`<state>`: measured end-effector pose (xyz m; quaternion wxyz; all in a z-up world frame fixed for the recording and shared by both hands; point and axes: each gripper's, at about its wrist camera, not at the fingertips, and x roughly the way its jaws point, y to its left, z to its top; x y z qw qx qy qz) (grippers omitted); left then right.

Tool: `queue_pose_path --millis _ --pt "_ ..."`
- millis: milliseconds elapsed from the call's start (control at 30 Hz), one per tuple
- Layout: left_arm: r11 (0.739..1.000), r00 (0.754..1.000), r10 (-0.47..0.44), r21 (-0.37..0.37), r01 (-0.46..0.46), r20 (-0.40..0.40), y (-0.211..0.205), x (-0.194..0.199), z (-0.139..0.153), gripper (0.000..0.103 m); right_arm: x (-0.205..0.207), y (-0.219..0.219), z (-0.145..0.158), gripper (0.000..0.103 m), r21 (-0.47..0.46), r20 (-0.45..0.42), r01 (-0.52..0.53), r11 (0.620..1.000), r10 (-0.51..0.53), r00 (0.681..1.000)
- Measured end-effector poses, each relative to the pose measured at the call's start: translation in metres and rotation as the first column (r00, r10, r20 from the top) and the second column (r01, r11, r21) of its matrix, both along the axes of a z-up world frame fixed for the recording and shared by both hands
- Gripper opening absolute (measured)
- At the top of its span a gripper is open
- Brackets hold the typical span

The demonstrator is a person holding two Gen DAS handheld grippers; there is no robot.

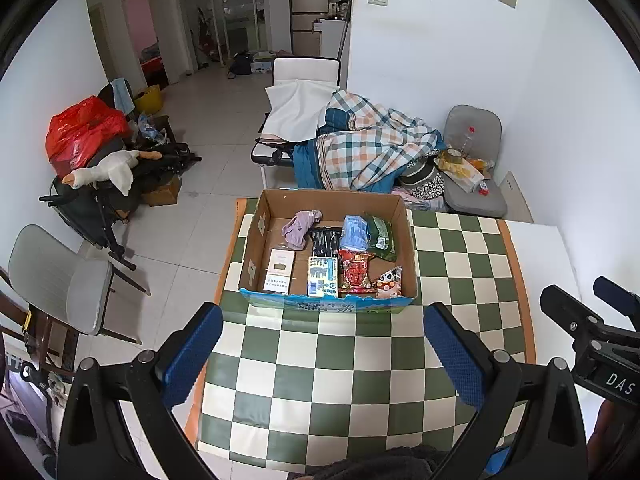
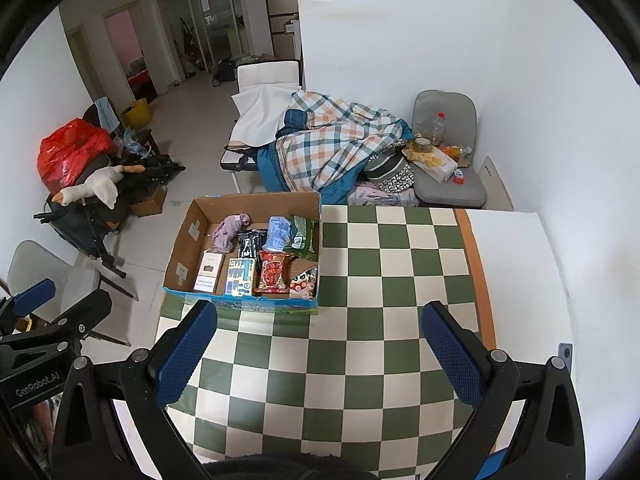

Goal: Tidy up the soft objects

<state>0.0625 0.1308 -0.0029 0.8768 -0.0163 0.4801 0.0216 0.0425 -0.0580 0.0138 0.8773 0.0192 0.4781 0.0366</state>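
Note:
An open cardboard box (image 1: 408, 240) (image 2: 184, 240) stands on the checkered table (image 1: 340, 380) (image 2: 380, 320) at its far left. In it lie a purple cloth (image 1: 300, 226) (image 2: 231, 230), a light blue soft pack (image 1: 355, 232) (image 2: 278, 232), a red snack bag (image 1: 355, 272) (image 2: 273, 272), a green bag (image 1: 382, 236) (image 2: 306, 236), a white box (image 1: 278, 271) (image 2: 208, 272) and other packets. My left gripper (image 1: 323, 316) is open and empty, above the table just in front of the box. My right gripper (image 2: 319, 314) is open and empty, to the right of the box's near corner.
Behind the table a plaid blanket (image 1: 372, 140) (image 2: 332, 144) lies heaped over a chair. A grey chair (image 1: 472, 184) (image 2: 448, 176) with a bottle and clutter stands by the wall. A stroller with a plush goose (image 1: 108, 172) (image 2: 92, 188) and a red bag stands on the left. A white wall is close on the right.

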Motion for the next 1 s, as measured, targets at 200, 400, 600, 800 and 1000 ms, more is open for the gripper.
queue_pose_path --millis 200,400,600,800,1000 --pt "1.0 1.0 0.005 0.003 -0.005 0.006 0.0018 0.0 0.0018 0.103 -0.0001 -0.0003 0.0002 0.103 -0.002 0.007 0.002 1.0 -0.002 1.0" --pt "1.0 1.0 0.008 0.001 -0.008 0.007 0.0031 -0.0002 0.0038 0.103 -0.0005 0.0022 0.003 0.103 -0.004 0.012 0.003 1.0 -0.003 1.0" --pt "1.0 1.0 0.01 0.002 -0.01 0.006 0.0024 -0.0002 0.0059 0.103 -0.0006 0.0021 0.0027 0.103 -0.005 0.015 0.003 1.0 -0.003 1.0" --pt "1.0 1.0 0.011 0.003 -0.011 0.008 0.0025 -0.0001 0.0056 0.103 -0.0009 0.0025 0.0031 0.103 -0.006 0.016 0.006 1.0 -0.005 1.0" --pt "1.0 1.0 0.014 0.003 -0.014 0.006 0.0017 0.0006 0.0077 0.103 -0.0006 0.0027 0.0046 0.103 -0.009 0.016 0.004 1.0 -0.004 1.0"
